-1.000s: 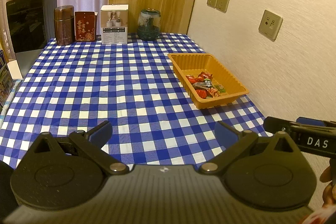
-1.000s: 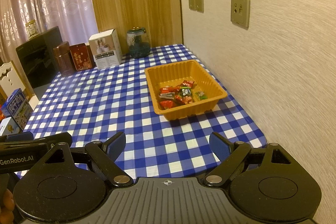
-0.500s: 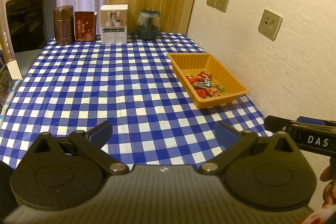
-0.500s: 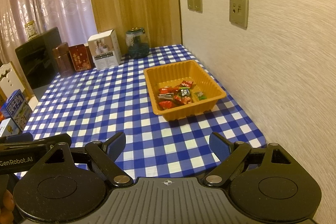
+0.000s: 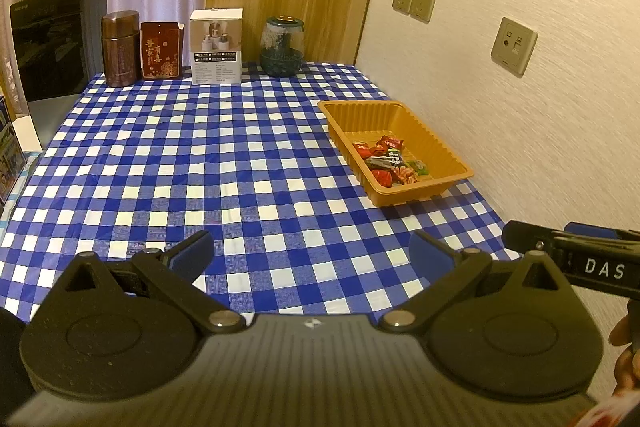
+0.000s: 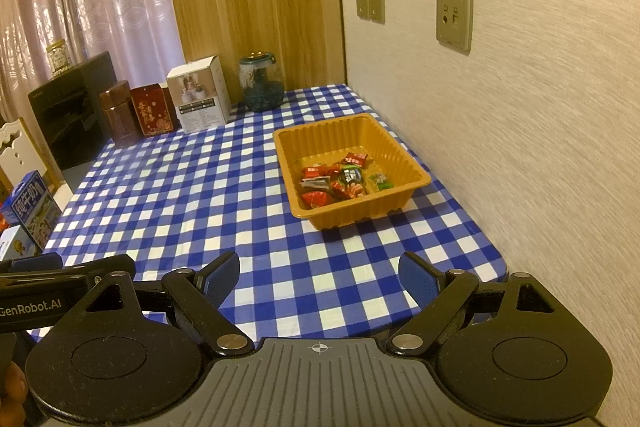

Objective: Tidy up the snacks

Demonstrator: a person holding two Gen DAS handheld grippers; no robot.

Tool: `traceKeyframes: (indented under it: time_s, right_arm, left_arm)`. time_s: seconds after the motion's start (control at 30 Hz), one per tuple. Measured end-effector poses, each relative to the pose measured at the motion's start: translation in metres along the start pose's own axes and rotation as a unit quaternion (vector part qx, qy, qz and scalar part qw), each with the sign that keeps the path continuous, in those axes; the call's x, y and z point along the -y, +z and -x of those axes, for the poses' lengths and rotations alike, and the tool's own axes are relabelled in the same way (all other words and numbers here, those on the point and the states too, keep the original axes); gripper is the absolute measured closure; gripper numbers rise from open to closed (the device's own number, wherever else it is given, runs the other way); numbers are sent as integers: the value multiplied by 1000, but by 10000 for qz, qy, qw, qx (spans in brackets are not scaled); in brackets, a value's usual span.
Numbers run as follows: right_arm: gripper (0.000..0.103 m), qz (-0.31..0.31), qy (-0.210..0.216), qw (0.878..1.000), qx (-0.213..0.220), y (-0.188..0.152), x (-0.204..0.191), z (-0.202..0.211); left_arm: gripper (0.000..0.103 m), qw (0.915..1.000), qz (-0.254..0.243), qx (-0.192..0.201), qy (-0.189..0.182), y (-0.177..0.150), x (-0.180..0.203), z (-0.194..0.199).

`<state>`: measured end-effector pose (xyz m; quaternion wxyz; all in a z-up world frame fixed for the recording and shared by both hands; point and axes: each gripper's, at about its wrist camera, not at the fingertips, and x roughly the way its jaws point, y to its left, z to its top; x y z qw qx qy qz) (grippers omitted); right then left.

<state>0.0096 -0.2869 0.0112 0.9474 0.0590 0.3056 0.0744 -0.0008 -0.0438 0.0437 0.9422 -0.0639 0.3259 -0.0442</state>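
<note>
Your snacks point(image 6: 340, 179), small crinkly wrappers mostly red with some green and black, lie heaped in the orange ribbed tray point(image 6: 404, 163) by the wall on the checked cloth point(image 5: 200, 167). Your left gripper point(image 5: 312, 259) and right gripper point(image 6: 320, 277) both gape wide, holding nothing.

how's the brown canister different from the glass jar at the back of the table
The brown canister is opaque with a dark wood-like finish; the glass jar is see-through, with dark contents at its bottom. The canister is a straight, slim cylinder, while the jar is rounder and bulges low down. The canister stands at the left end of the back row beside the red box; the jar stands at the right end, by the wooden panel. Both are upright and lidded.
</note>
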Motion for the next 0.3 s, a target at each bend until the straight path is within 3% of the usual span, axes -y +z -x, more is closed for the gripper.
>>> traceKeyframes:
  time_s: [0.3]
  right_arm:
    - [17, -13, -7, 10000, -5, -1, 2, -1]
  left_arm:
    - [0, 10000, -21, 73, 10, -2, 1, 1]
